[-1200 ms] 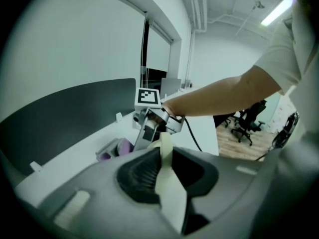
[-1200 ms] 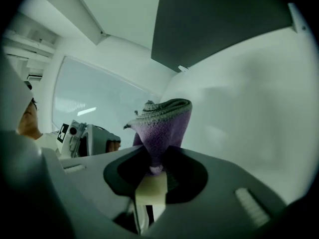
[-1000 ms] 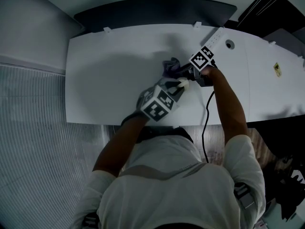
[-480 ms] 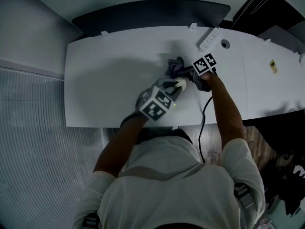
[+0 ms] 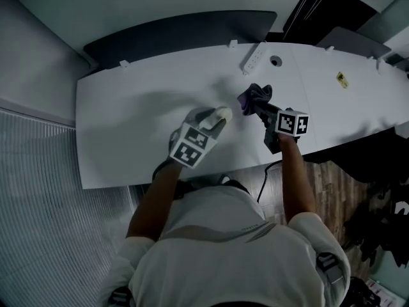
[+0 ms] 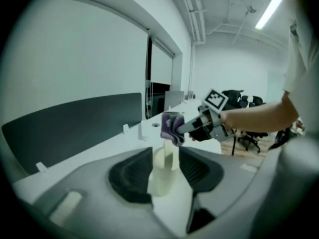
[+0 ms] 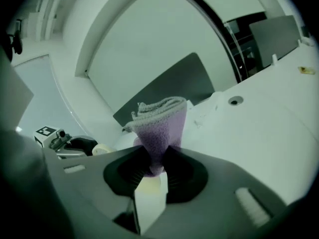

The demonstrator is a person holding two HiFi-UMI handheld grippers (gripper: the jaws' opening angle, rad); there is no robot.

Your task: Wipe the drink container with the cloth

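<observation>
We see our left gripper's (image 6: pixel 164 157) fingers opening with the pale drink bottle (image 6: pixel 160 180) between them at the white desk (image 5: pixel 128 126), while our right gripper (image 7: pixel 155 161), near it but apart, pinches a folded purple cloth (image 7: pixel 162 118) tightly in its narrow fingers.

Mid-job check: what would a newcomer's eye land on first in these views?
First, the purple cloth, bunched and pinched in the right hand-held gripper above the white desk. Next, the cream bottle between the jaws of the left hand-held gripper, which are opening. In the head view the cloth sits just right of the bottle, apart from it, near the desk's middle.
</observation>
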